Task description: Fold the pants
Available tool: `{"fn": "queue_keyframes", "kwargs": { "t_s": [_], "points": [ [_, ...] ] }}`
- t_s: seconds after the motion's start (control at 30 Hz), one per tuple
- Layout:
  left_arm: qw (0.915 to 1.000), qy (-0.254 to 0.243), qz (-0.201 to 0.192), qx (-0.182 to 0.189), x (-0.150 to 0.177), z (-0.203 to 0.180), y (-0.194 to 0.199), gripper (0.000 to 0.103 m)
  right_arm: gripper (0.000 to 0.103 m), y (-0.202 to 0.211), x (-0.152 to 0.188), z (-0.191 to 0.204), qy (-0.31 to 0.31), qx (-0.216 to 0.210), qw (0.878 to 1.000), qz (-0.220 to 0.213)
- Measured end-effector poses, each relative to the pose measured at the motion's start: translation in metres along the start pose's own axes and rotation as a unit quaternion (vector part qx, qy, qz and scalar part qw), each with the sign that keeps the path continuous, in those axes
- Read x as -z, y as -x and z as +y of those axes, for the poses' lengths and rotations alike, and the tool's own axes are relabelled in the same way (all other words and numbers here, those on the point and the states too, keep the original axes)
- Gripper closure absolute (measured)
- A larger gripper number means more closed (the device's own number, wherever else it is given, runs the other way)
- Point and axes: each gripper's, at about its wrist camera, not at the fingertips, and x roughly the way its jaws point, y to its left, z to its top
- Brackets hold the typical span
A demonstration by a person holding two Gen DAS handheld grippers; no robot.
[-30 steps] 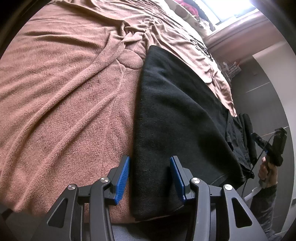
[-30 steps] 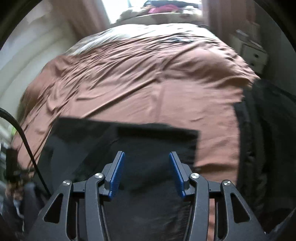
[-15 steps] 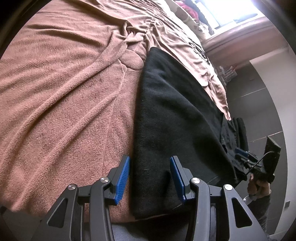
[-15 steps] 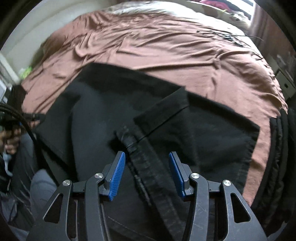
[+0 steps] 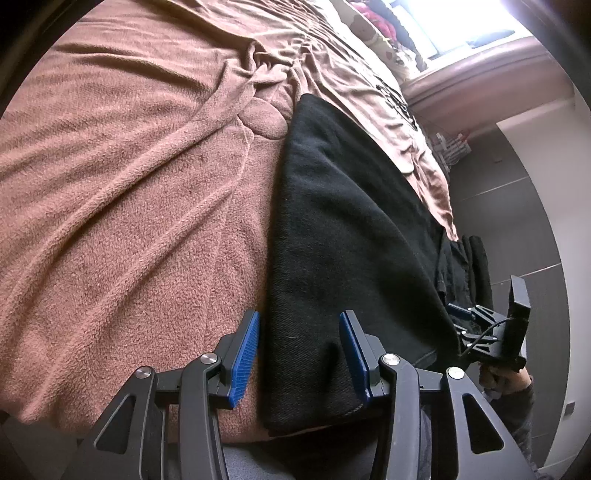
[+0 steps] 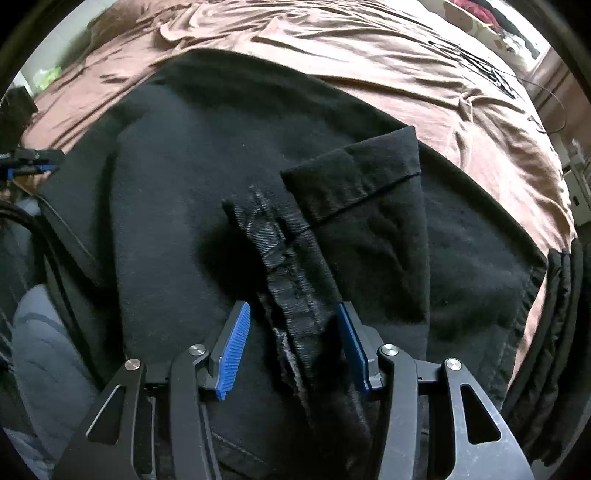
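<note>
Black pants [image 5: 343,229] lie flat on the brown blanket [image 5: 129,192], near bed edge. Left gripper [image 5: 299,354] jaws apart, straddling the pants' edge at 6 o'clock, not pinching. Right gripper [image 6: 291,350] jaws apart over the turned-up hem flap [image 6: 354,192] at 1 o'clock. Risk: closing on one layer only drags the stack and skews the fold.

A wide bed [image 5: 122,206] fills most of the room, covered by a rumpled brown fleece blanket [image 5: 155,155]. At its far end a bright window [image 5: 461,22] pours in daylight above a pinkish-brown sill [image 5: 480,77]. Patterned bedding [image 5: 373,33] is heaped below the window. To the right lies a grey tiled floor [image 5: 517,229], with a white wall [image 5: 554,155] beyond.
</note>
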Motion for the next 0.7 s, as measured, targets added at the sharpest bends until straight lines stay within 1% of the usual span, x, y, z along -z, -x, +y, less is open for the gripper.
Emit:
{"fn": "queue_keyframes", "kwargs": {
  "t_s": [0.03,0.13,0.2,0.23,0.3,0.37,0.53,0.6,0.7],
  "points": [
    [1.0000,0.000,0.000,-0.002,0.000,0.000,0.000,0.056,0.058,-0.003,0.001,0.005,0.010,0.013,1.000,0.002],
    [1.0000,-0.001,-0.002,-0.008,0.000,-0.002,-0.001,0.056,0.069,-0.007,0.002,0.013,0.026,0.035,0.999,0.000],
    [0.9999,-0.002,-0.004,-0.013,0.000,-0.004,-0.003,0.056,0.083,-0.007,0.001,0.015,0.027,0.044,0.999,-0.003],
    [0.9999,-0.001,-0.005,-0.015,0.000,-0.005,-0.003,0.056,0.087,-0.007,0.001,0.015,0.027,0.051,0.998,-0.004],
    [0.9998,-0.001,-0.006,-0.017,-0.001,-0.005,-0.003,0.056,0.093,-0.002,0.001,0.012,0.017,0.049,0.999,-0.008],
    [0.9998,-0.002,-0.008,-0.019,-0.001,-0.005,-0.003,0.056,0.095,0.004,0.001,0.006,0.004,0.041,0.999,-0.015],
    [0.9997,-0.003,-0.008,-0.023,-0.001,-0.005,-0.003,0.056,0.095,0.034,0.005,-0.018,-0.043,0.019,0.997,-0.055],
    [0.9997,-0.004,-0.008,-0.025,-0.001,-0.005,-0.003,0.056,0.096,0.048,0.011,-0.034,-0.075,0.010,0.994,-0.079],
    [0.9996,-0.005,-0.009,-0.027,-0.002,-0.006,-0.004,0.056,0.095,0.066,0.021,-0.063,-0.129,0.005,0.985,-0.112]
  ]
}}
